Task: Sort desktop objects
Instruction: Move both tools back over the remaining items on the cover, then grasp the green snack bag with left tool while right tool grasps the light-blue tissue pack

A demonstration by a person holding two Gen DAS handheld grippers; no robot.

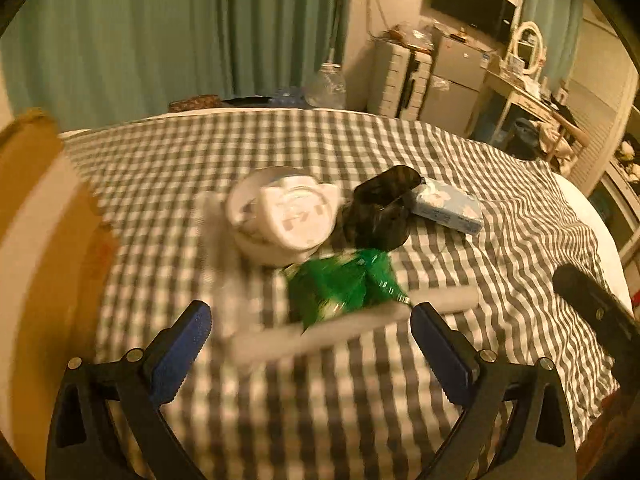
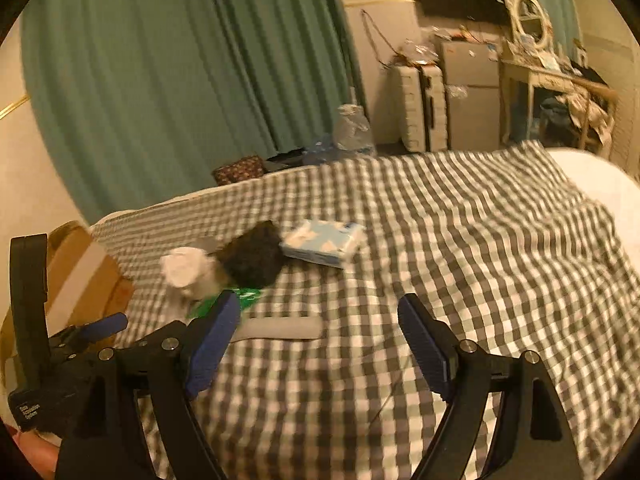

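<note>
Grey-and-white checked cloth [image 1: 400, 152] covers the table that carries everything. At its left edge stands a brown cardboard box [image 1: 36, 216], partly out of frame.

Near the middle of the table lies a close cluster of things, blurred in both views. Leftmost is a white round object [image 1: 280, 216] with a flat, patterned top. Touching its right side is a black glossy object [image 1: 380, 208]; its exact form is hard to tell. Just beside that, further right and toward the far edge, lies a light blue tissue pack [image 1: 448, 204], flat on the cloth. In front of the white and black objects sits a green crinkled packet [image 1: 340, 284]. A pale, long cylinder [image 1: 360, 320] lies on the cloth in front of the packet, touching or slightly under it.

Nearest the lens in the left wrist view, the left gripper [image 1: 311, 344] hangs above the cloth with its blue-padded jaws spread wide. They hold nothing, though the cylinder and packet appear between the tips.

In the right wrist view, the right gripper [image 2: 316, 340] also stands wide apart and empty over bare cloth, right of the cluster.

Green curtains [image 2: 160, 60] hang behind the table.
</note>
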